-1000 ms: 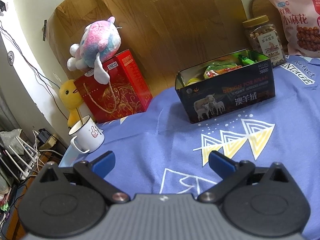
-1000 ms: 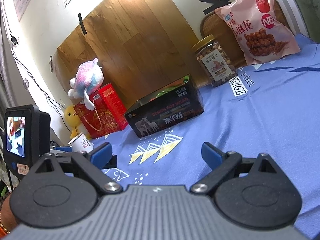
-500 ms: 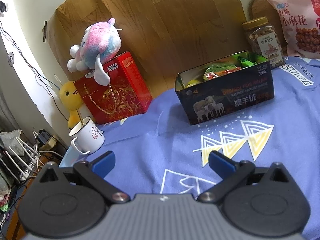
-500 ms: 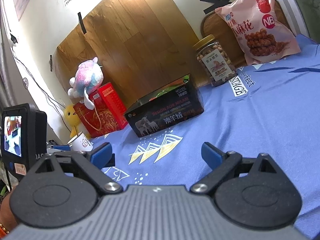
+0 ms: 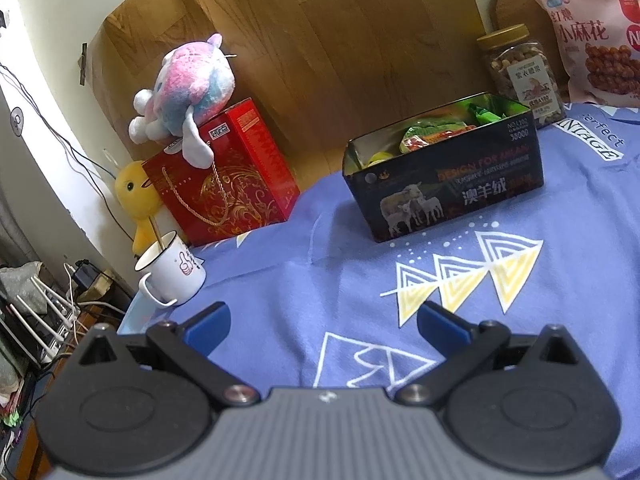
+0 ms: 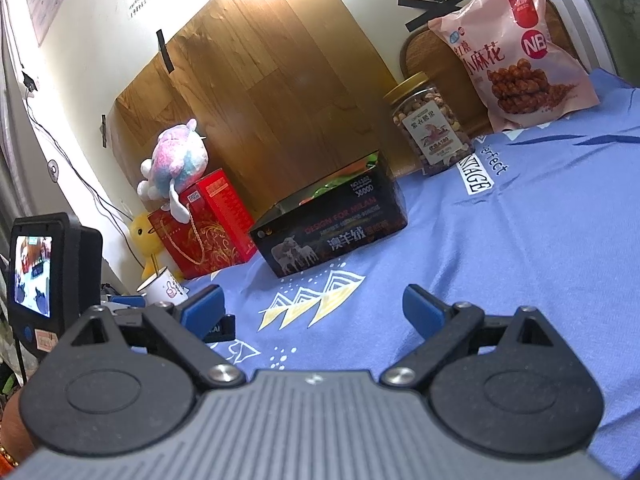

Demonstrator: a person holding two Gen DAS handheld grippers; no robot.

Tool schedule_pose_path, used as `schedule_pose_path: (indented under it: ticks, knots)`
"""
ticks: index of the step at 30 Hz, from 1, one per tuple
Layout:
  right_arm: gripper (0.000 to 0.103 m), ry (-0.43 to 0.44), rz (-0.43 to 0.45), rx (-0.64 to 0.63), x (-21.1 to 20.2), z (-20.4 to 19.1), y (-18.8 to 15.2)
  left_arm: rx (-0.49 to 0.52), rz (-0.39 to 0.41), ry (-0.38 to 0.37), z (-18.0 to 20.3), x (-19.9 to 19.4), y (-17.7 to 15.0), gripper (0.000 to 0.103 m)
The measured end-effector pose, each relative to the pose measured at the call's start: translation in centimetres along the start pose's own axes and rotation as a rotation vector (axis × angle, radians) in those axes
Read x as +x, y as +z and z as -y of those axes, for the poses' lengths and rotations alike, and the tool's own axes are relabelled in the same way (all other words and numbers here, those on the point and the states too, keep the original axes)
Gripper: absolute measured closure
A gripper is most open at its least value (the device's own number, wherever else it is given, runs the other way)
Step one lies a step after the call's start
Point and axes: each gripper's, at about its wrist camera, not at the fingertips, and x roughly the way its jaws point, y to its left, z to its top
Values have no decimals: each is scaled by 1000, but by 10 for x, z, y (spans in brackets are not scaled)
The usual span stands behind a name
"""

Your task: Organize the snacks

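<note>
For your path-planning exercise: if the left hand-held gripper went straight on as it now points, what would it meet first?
Probably the blue cloth; it points slightly downward. Beyond that stands the black box, though depth is unclear.

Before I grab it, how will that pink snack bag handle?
The pink bag leans against the wall, so it probably flops once lifted. It looks puffy, likely light for its size. The glossy film may slip and crumple between fingers.

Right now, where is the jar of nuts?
In both views the jar of nuts stands at the far right of the blue cloth, between the black snack box and the pink snack bag.
</note>
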Motion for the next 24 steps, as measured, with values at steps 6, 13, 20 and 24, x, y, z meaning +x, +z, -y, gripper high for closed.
schedule_pose_path:
  ticks: [6,13,20,24]
  knots:
    - [5,5,-6,8,2,2,-1,3,0,3,0,1,0,0]
    - [5,2,-8,12,3,3,0,3,-12,-15,0,4,0,0]
    - [5,1,-13,11,4,3,-1,6,-14,-14,2,4,-1,0]
    - [5,1,-14,14,5,4,-1,9,-16,-12,2,4,-1,0]
